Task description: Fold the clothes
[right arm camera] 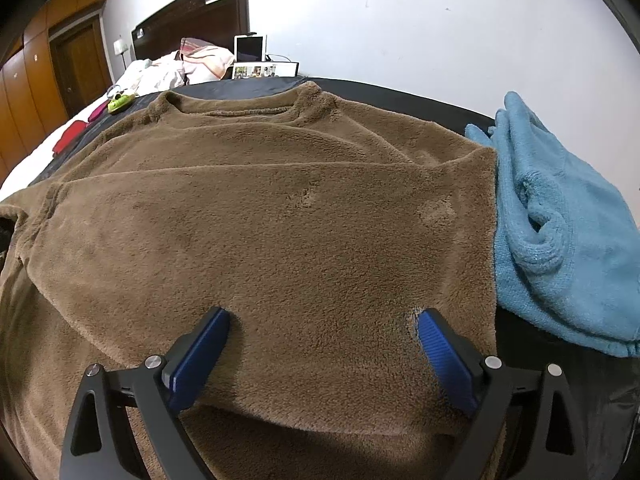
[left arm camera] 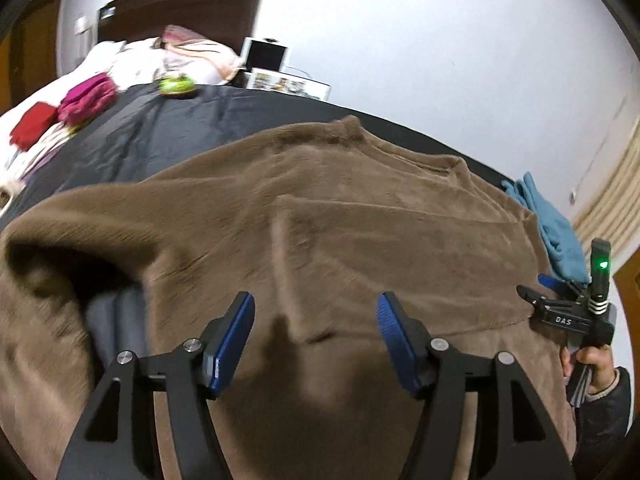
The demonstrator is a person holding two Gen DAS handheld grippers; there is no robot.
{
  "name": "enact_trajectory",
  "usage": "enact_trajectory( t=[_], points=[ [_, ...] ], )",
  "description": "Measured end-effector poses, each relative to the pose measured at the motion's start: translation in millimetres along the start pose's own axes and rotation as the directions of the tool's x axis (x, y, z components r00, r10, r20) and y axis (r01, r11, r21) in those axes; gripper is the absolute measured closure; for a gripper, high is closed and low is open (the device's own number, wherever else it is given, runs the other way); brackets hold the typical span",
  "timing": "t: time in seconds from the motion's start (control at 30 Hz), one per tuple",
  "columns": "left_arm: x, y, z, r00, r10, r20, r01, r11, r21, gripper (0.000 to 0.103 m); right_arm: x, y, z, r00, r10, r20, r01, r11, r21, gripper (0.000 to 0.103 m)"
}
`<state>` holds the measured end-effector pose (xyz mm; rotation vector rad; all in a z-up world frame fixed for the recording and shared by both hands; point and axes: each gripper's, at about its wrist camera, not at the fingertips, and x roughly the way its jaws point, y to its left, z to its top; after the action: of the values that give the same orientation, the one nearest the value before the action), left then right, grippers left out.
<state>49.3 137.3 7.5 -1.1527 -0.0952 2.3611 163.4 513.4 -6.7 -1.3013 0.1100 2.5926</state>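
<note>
On the bed's black sheet (right arm camera: 392, 98) a brown fleece top (right arm camera: 280, 220) lies spread flat, its neckline toward the headboard (right arm camera: 200, 12), and one sleeve is folded across the body. At far left, in the left wrist view, a red cloth (left arm camera: 32, 124) and a magenta cloth (left arm camera: 90, 100) sit near the bed's edge, with a small green object (left arm camera: 176, 86) beyond them on the black sheet. Next comes the left gripper (left arm camera: 316, 312), above the top's lower part with its jaws spread and nothing between them; the blurred top's left side is rumpled and lifted into a fold. Further right, the right gripper (right arm camera: 324, 324) has its jaws spread wide, both blue tips resting on the fleece near the hem without pinching it. Just beside the top's right edge, touching it, lies a crumpled light-blue garment (right arm camera: 560, 220).
</note>
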Motion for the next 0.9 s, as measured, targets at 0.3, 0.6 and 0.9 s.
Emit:
enact_trajectory(
  t=[0.3,0.6,0.9],
  points=[
    [-74,58,-37,0.992,0.106,0.067,-0.098,0.989,-0.115,0.027,0,-1,0,1.000,0.005,0.001,-0.005,1.000,0.003,0.005],
    [-127,132,-81,0.939,0.342,0.047,-0.316,0.906,-0.281,0.027,-1,-1,-1,1.000,0.017,0.002,-0.017,1.000,0.006,0.005],
    [-128,159,-116,0.920,0.392,-0.013,-0.374,0.866,-0.332,0.029,-2,-1,-1,1.000,0.029,0.002,-0.029,1.000,0.006,0.002]
  ],
)
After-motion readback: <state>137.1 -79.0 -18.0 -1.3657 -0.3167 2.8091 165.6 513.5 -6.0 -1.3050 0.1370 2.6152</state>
